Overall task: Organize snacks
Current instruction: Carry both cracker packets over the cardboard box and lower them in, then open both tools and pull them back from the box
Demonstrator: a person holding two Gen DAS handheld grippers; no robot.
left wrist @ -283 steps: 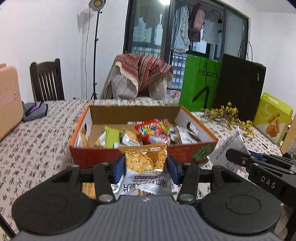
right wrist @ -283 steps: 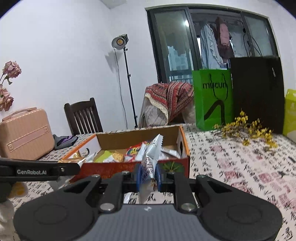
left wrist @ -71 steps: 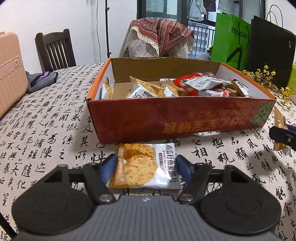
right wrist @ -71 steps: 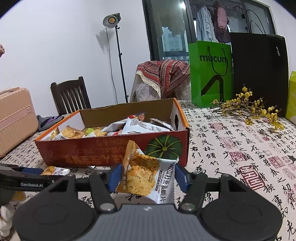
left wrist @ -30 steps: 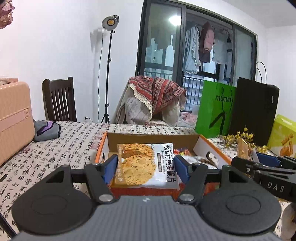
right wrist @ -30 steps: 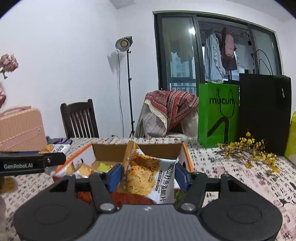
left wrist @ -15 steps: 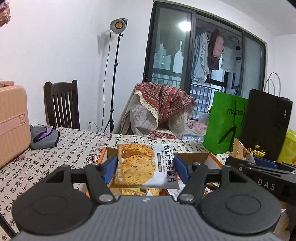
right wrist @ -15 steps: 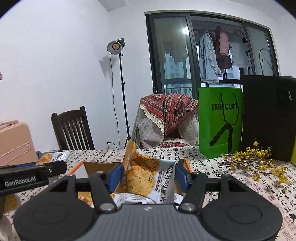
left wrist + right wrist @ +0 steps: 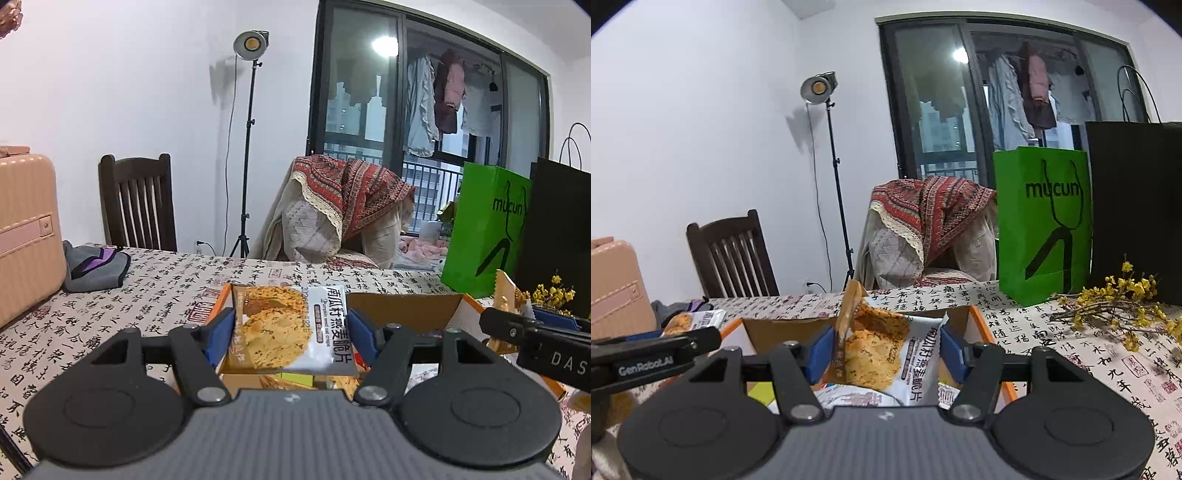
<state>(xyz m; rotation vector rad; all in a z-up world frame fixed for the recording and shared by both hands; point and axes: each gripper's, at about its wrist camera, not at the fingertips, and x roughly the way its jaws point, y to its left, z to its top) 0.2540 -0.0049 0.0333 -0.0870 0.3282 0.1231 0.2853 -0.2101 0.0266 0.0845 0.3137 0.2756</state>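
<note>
**Two crisp packets held over the snack box**

Your left tool (image 9: 291, 334) is closed part-way on a packet (image 9: 290, 328) of oat crisps, its blue pads pressing the two side edges so the pouch faces you flat. Your right tool (image 9: 884, 349) grips a second packet (image 9: 886, 350) of the same kind the same way, though this one is buckled, its top seam folded up and over. Both hang above the open box (image 9: 975, 325), where other snacks lie loose; the box stands on the surface (image 9: 155, 291) with its calligraphy-print cloth.

Expect these pouches to be very light, puffy with air and slick-skinned, with brittle crisps inside. A hard squeeze would likely crush the contents or let the foil squirt out; a hold across the side seams or the crimped top seems the safest, with only enough pressure to stop slipping.

The packets carry Chinese lettering and a small English line that appears to read "pumpkin seed oat crisps"; a run of digits on the left packet is too small to make out. The green bag (image 9: 1041, 221) behind reads "mucun". Your left tool is marked "GenRobot.AI" in the right view, your right tool "DAS" in the left view.
</note>
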